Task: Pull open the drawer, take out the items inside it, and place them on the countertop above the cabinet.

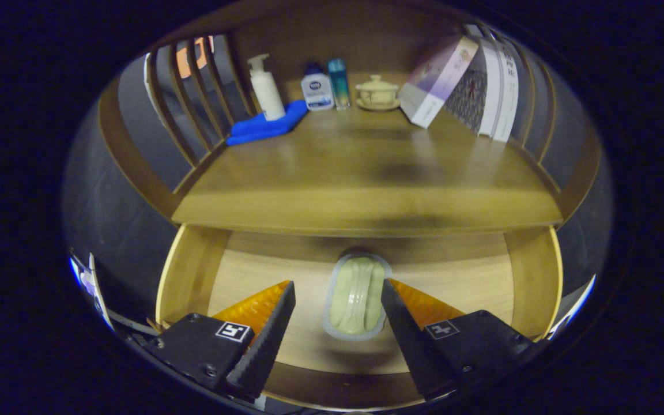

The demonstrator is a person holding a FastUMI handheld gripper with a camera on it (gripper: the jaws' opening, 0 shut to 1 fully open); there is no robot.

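The wooden drawer (191,271) stands pulled out below the countertop (366,173). On its floor lies a pale green oval item in a clear sealed packet (357,297), lengthwise between my fingers and slightly ahead of them. My gripper (338,283) is open, hovering over the drawer, with the black fingertips (281,311) apart on either side of the packet. Whether the right finger touches the packet's edge I cannot tell. Nothing is held.
At the back of the countertop stand a white pump bottle (266,86) on a blue cloth (266,127), a small white bottle (316,87), a teal bottle (339,82), a lidded cream cup (377,91) and leaning boxes (437,80). Slatted wooden rails (193,98) flank both sides.
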